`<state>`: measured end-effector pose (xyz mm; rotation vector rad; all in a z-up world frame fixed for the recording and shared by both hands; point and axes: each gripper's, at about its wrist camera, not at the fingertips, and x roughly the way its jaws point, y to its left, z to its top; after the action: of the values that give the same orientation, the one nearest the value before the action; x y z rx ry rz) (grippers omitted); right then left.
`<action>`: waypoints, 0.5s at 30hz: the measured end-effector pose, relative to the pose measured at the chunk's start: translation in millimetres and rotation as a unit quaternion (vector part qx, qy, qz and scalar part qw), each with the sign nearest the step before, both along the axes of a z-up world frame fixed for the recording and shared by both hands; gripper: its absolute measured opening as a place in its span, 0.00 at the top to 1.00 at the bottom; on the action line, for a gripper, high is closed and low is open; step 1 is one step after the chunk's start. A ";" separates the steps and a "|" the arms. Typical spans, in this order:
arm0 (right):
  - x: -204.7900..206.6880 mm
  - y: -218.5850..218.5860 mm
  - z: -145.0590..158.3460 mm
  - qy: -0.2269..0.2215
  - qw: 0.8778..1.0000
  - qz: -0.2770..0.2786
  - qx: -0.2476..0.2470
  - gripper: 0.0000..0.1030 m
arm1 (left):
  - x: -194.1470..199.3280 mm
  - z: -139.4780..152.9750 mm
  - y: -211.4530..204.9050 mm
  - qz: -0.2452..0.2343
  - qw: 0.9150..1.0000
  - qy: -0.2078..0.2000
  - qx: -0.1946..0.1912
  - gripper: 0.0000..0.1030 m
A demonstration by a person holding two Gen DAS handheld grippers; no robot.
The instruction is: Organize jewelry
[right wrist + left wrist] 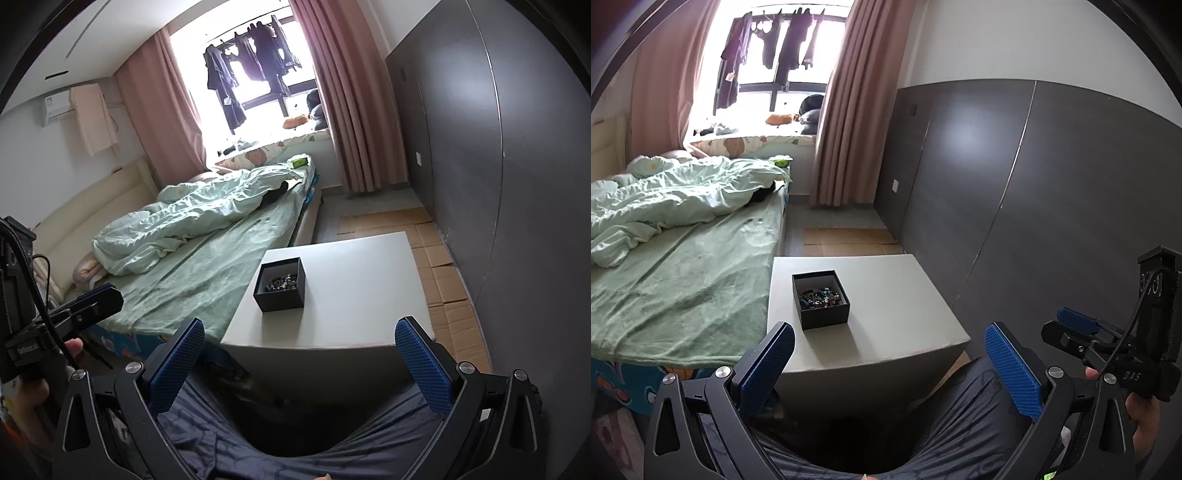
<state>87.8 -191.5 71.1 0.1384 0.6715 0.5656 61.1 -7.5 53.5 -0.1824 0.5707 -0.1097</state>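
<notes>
A small black box (820,299) (280,283) stands open on a low white table (897,306) (362,295), toward its left side. Inside lies a heap of mixed jewelry (822,296) (281,282), beads and small pieces. My left gripper (888,354) hangs open over the table's near edge, well short of the box, nothing between its blue pads. My right gripper (299,350) is open too, held back from the near edge above the person's lap. The right gripper also shows at the right edge of the left wrist view, and the left gripper at the left edge of the right wrist view.
A bed with a green sheet (683,280) (207,273) and a crumpled quilt runs along the table's left side. A dark grey wall panel (1015,192) (498,184) stands to the right. Flattened cardboard (439,254) covers the floor beyond the table. The person's dark-clad legs (960,417) sit below the grippers.
</notes>
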 end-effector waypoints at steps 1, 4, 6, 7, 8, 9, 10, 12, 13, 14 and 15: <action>-0.5 -0.5 0.9 -0.001 1.000 0.000 -0.001 0.00 | -0.5 0.3 0.3 0.001 1.000 -0.001 0.000 0.00; -0.6 -1.3 1.1 -0.001 1.000 0.001 0.001 0.00 | -3.9 1.0 2.2 0.009 1.000 -0.008 0.001 0.00; -0.8 -2.0 1.0 -0.001 1.000 -0.001 0.001 0.00 | -4.5 0.4 4.0 0.011 1.000 -0.007 -0.001 0.00; 0.3 -3.5 0.7 0.000 1.000 -0.002 0.003 0.00 | -5.0 0.6 4.3 0.012 1.000 -0.008 -0.001 0.00; 1.2 -5.0 0.1 0.001 1.000 -0.002 0.004 0.00 | -5.5 0.9 4.4 0.014 1.000 -0.009 0.001 0.00; 1.6 -5.8 -0.1 0.003 1.000 -0.001 0.004 0.00 | -6.0 1.4 4.2 0.016 1.000 -0.010 0.002 0.00; 2.0 -7.8 -1.0 0.003 1.000 0.000 0.005 0.00 | -6.3 2.0 4.4 0.017 1.000 -0.011 0.003 0.00; 3.0 -9.7 -1.5 0.003 1.000 0.001 0.003 0.00 | -6.6 2.7 4.6 0.019 1.000 -0.013 0.004 0.00; 3.3 -9.8 -1.5 0.004 1.000 0.001 0.004 0.00 | -6.4 2.9 4.2 0.019 1.000 -0.013 0.005 0.00; 3.1 -9.3 -2.3 0.005 1.000 0.002 0.005 0.00 | -6.9 2.7 4.9 0.019 1.000 -0.013 0.005 0.00; 3.5 -10.1 -2.3 0.006 1.000 0.004 0.008 0.00 | -6.2 2.3 4.5 0.019 1.000 -0.011 0.005 0.00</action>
<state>91.3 -201.6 68.8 0.1532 0.6789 0.5774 54.8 -3.0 55.8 -0.1827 0.5461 -0.0724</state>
